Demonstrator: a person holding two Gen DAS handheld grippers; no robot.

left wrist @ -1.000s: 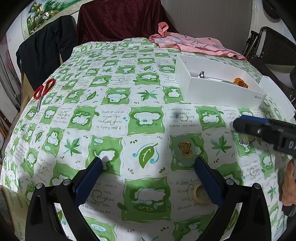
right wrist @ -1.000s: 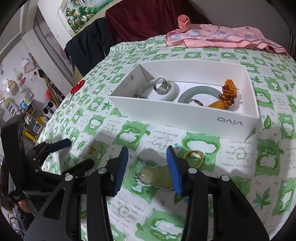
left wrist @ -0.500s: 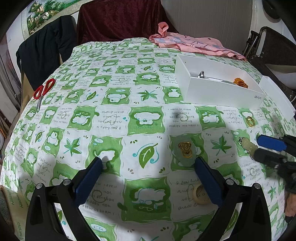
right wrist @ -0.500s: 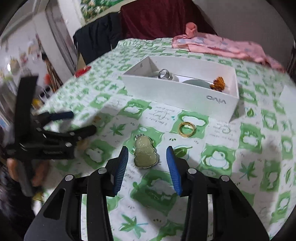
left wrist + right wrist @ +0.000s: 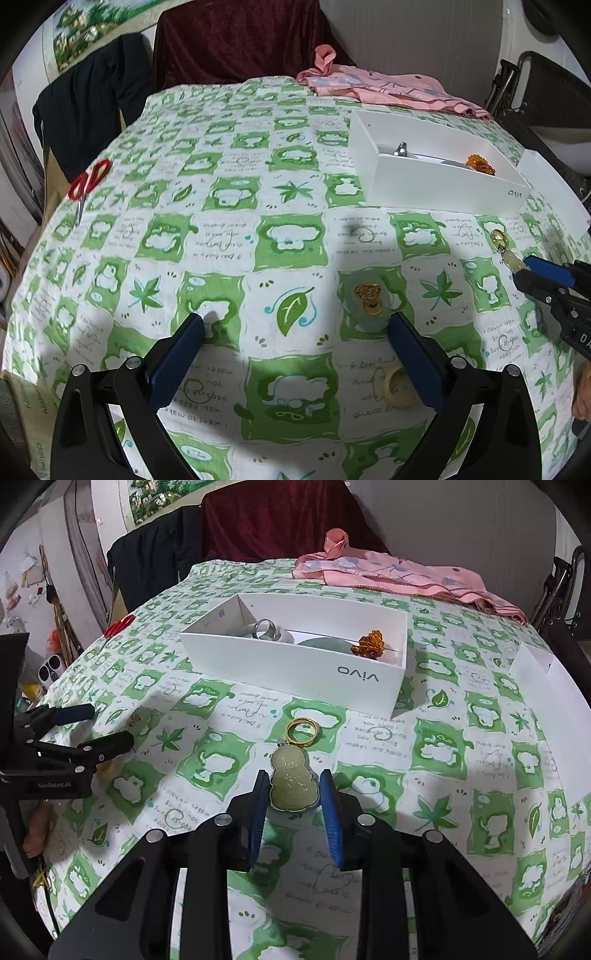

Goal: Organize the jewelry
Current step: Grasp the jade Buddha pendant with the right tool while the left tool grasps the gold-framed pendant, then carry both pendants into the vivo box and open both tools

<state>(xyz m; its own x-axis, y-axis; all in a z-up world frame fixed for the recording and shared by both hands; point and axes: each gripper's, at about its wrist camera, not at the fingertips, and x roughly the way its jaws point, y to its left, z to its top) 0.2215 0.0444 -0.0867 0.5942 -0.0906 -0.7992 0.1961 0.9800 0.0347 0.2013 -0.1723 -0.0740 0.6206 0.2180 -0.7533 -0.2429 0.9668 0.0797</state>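
Jade pendant (image 5: pixel 293 783), pale green and gourd-shaped, lies on the tablecloth (image 5: pixel 207 764) between the blue pads of the right gripper (image 5: pixel 293 812); the pads flank it closely on both sides, though whether they actually press it cannot be told from this angle. A gold ring (image 5: pixel 303 730) touches the pendant's top at 12 o'clock. Beyond it stands an open white box (image 5: pixel 295 664) marked "vivo", holding a silver ring (image 5: pixel 264 628), a pale bangle (image 5: pixel 325 642) and an amber bead cluster (image 5: pixel 369 645). The left gripper (image 5: pixel 295 334) hovers with its jaws wide apart; a gold brooch (image 5: pixel 368 295) lies on the cloth near its right pad, and a cream ring (image 5: pixel 397 386) sits partly behind that finger. The cloth is a green-and-white check printed with leaves and bears. Red scissors (image 5: pixel 86 184) rest at 10 o'clock near the edge, a pink garment (image 5: pixel 399 574) at 12 o'clock. A dark red drape (image 5: pixel 236 40) and a black garment (image 5: pixel 92 110) hang behind.
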